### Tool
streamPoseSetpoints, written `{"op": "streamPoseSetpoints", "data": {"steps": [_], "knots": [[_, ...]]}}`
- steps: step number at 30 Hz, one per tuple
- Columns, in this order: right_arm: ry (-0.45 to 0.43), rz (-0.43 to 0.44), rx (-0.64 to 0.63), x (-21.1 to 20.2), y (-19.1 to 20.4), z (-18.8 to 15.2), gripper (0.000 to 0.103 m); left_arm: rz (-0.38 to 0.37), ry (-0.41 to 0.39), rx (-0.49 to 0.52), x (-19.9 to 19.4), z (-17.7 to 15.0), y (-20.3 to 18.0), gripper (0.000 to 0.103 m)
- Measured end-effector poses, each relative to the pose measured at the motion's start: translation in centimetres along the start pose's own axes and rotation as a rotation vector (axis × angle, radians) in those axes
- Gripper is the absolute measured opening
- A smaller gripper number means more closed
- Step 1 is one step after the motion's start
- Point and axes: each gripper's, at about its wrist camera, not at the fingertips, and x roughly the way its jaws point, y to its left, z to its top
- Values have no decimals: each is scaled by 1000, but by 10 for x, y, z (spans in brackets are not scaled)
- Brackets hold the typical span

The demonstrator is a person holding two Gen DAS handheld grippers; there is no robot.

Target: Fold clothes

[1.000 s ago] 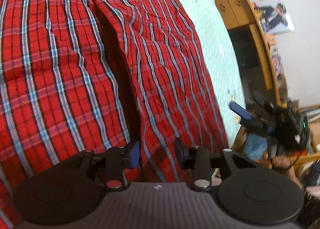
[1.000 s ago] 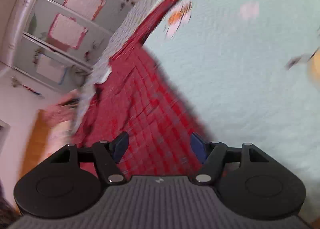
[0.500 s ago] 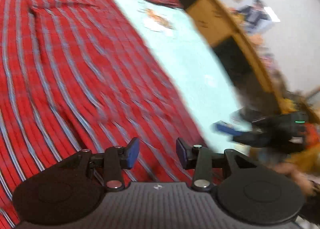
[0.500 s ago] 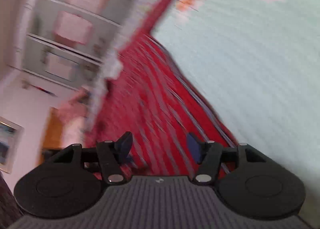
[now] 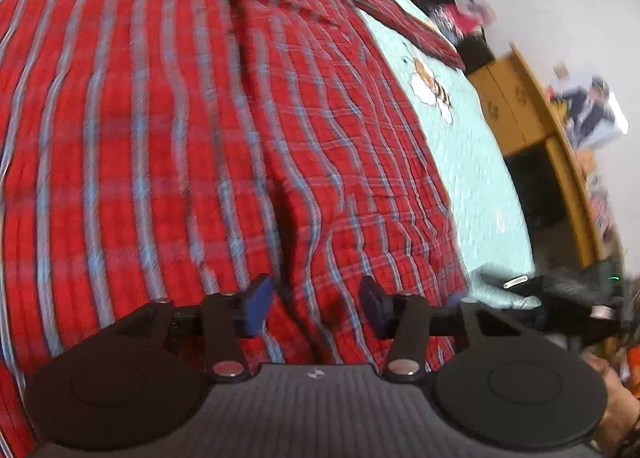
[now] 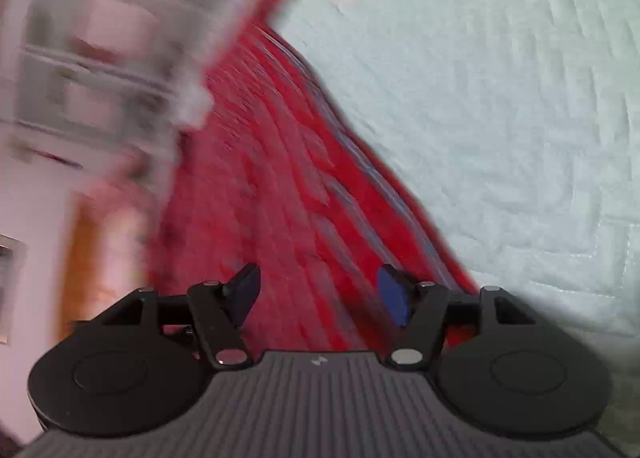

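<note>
Mint quilt (image 5: 460, 146) under red plaid shirt (image 5: 200, 118), beneath left tool (image 5: 316, 304).

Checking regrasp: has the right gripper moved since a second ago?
Yes: right gripper shifted left from the quilt onto the shirt; jaws have just been closing, nothing between them.

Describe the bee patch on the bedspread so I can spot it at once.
Find the pale green bedspread in the left wrist view, right of the red plaid shirt. The bee patch sits just past the shirt's edge, below its outstretched sleeve. It is the only orange and white figure there.
</note>
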Motion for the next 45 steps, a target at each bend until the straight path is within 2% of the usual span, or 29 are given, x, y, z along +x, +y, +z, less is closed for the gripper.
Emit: {"op": "streamPoseSetpoints", "data": {"steps": [2,4,6,8,11,13,15,17,18,21,22,27,30,32,38,41,42,43,44,45], "knots": [[33,-80,-47,5,15,4,59,-1,-27,-50,-16,-7,8,49],[66,-128,-175,7,45,1,60,21,-84,-78,-44,-15,19,49],[127,-72,-266,17,80,-4,61,67,-167,-117,-81,-22,34,49],[221,53,-274,31,108,-10,64,134,-254,-168,-122,-30,51,49],[342,262,-218,56,148,-23,67,304,-381,-236,-182,-43,81,50],[402,374,-145,74,171,-29,68,464,-460,-253,-219,-51,99,51],[435,479,-102,90,192,-43,73,638,-500,-254,-252,-62,120,55],[467,517,-115,107,217,-55,74,770,-496,-254,-276,-72,143,55],[477,517,-137,117,228,-58,74,813,-491,-261,-284,-77,153,55],[523,483,-187,145,256,-76,75,892,-479,-289,-307,-96,177,55],[534,475,-193,155,264,-80,75,902,-481,-304,-314,-101,184,55],[559,456,-207,182,284,-101,75,852,-485,-441,-337,-132,225,55],[569,439,-199,200,293,-114,75,828,-465,-452,-341,-144,238,55],[582,429,-187,211,298,-119,76,793,-428,-430,-338,-148,243,55],[603,387,-207,234,313,-136,76,766,-342,-321,-325,-148,250,58],[609,372,-232,245,322,-146,77,768,-278,-229,-315,-145,247,56],[610,368,-234,248,325,-149,77,765,-260,-201,-313,-143,246,48],[611,366,-236,251,327,-153,77,755,-249,-188,-313,-142,245,34],[613,365,-241,252,328,-155,77,743,-245,-186,-314,-140,243,26],[614,365,-252,253,330,-158,77,735,-241,-182,-314,-139,243,6]]}}
